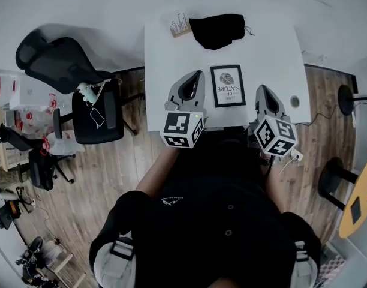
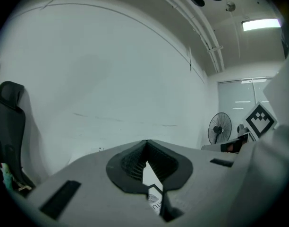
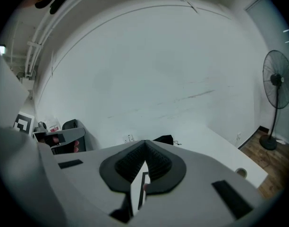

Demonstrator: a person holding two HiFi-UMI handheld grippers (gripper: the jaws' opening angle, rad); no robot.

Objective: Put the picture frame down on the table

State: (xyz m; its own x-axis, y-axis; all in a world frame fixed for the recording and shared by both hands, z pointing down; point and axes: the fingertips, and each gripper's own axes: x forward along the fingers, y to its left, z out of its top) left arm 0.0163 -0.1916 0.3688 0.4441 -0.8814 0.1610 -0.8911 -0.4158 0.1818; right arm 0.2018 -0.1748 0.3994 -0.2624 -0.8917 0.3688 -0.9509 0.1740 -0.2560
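Finds the picture frame (image 1: 226, 86) lying flat on the white bench (image 1: 165, 59), print upward, near the front edge, between the two claws and touching neither. Shows the left claw (image 1: 199, 75) pinched together at the tip and holding nothing, with only a sliver of the frame's print glimpsed below through the slot behind the tip. Shows the right claw (image 1: 261, 89) closed on nothing too, just beside the frame's right side. Looks like a job with the frame already down, so puts the danger mostly in careless movement from here. Could nudge the frame with either claw on a swing inward, both hanging so near its sides, and skate it toward the front edge and off onto the wooden floor (image 1: 129, 161). Could also clip a corner from above, tipping the frame up or scuffing its face. Places the black cloth (image 1: 218, 30) and the small box (image 1: 180, 25) at the far end, well apart from the frame, so expects no trouble there. Calls for raising both claws straight up and clear before any sideways move
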